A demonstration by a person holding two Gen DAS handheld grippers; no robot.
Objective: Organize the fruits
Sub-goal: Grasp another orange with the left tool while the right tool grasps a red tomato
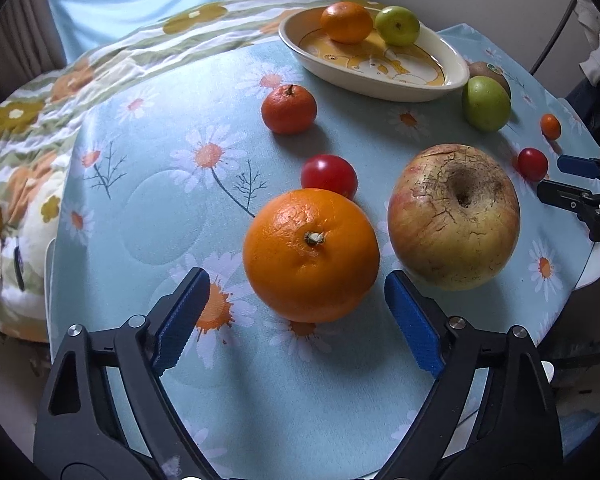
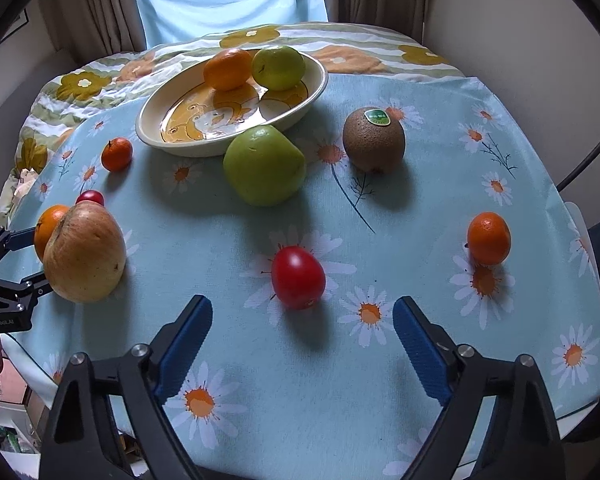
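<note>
Beyond the desk (image 2: 440, 240) with its daisy-print cloth, a flowered quilt (image 2: 100, 76) and curtains (image 2: 100, 4) stand far. Left gripper (image 1: 296, 280) straddles an orange (image 1: 311, 254), fingers released; right gripper (image 2: 302, 312), released, nears a tomato (image 2: 298, 278).

R tool (image 2: 302, 332) open, just short of red tomato (image 2: 298, 278); dish (image 2: 172, 142) behind.

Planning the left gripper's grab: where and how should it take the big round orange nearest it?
Grip the big round orange across its widest middle, coming from above, stem up. The open left gripper already straddles it; keep the right pad clear of the blotchy apple.
</note>
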